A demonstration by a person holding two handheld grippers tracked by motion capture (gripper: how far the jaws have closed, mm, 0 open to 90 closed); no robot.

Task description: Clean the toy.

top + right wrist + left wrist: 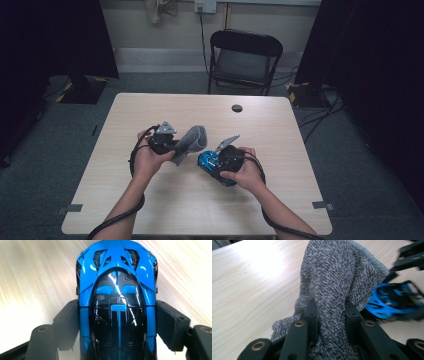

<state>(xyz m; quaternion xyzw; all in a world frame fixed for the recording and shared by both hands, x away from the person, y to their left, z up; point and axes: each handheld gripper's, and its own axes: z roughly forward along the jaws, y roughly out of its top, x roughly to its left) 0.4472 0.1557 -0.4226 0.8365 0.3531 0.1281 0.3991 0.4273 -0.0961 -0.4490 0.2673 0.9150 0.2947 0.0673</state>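
My left gripper (329,315) is clamping a grey cloth (337,280): the jaws are pressing in on a bunched fold from both sides, and the rest of the cloth is rising beyond my fingertips, draping toward the far side. My right gripper (117,322) is gripping a blue car (117,290) across its body, one jaw pad on each flank, its far end pointing away past my fingertips. In the high view, the cloth (191,142) is hanging between my two grippers, with the car (210,162) just beside its lower edge, both over the table (200,210). My left hand (150,157) and right hand (245,172) are wrapping the gripper handles.
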